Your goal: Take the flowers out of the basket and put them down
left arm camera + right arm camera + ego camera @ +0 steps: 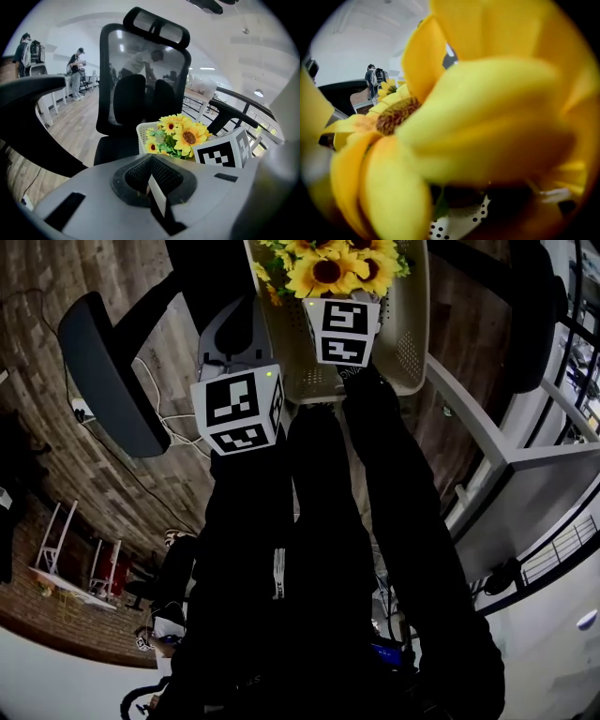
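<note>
Yellow sunflowers (328, 268) with green leaves stand in a cream perforated basket (412, 324) at the top of the head view. My right gripper (343, 298) reaches into the basket just under the blooms, its marker cube in front of them. Petals (478, 117) fill the right gripper view and hide the jaws; only a bit of dotted basket (459, 225) shows below. My left gripper (228, 320) hangs beside the basket's left wall, its grey jaws (150, 161) together with nothing seen between them. From there the bouquet (185, 136) and basket (142, 136) lie just ahead.
A black office chair (145, 79) stands behind the basket, its armrest (103, 371) to the left. A grey desk (534, 502) runs along the right. Wooden floor (56, 352) lies below. Two people (75, 70) stand far off.
</note>
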Available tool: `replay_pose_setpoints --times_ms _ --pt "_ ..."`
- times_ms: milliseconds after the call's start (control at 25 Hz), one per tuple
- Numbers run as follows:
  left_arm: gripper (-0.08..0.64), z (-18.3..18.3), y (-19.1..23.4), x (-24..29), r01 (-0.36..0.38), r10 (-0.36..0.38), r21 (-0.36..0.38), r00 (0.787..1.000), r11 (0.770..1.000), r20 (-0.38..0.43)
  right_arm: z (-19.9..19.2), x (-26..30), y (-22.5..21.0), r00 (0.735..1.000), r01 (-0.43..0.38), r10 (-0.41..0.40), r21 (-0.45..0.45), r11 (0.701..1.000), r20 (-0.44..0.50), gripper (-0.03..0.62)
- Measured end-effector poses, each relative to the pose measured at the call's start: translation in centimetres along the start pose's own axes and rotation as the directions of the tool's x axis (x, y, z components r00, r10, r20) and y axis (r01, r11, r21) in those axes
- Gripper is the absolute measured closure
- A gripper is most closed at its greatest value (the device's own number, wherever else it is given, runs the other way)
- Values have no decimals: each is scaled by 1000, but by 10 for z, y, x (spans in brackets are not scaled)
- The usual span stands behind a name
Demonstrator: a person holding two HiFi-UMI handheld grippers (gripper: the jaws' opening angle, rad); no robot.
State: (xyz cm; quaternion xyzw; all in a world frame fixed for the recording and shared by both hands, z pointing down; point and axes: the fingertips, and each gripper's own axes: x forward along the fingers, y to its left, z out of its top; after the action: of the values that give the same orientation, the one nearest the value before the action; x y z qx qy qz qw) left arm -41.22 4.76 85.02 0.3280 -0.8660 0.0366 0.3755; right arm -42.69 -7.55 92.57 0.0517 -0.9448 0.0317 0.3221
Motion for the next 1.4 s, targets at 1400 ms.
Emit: replay_pose_setpoints --times_ms 1400 --pt "560 249 -225 -393 184 -293 295 875 938 385 282 -536 -30 903 246 -294 183 952 312 103"
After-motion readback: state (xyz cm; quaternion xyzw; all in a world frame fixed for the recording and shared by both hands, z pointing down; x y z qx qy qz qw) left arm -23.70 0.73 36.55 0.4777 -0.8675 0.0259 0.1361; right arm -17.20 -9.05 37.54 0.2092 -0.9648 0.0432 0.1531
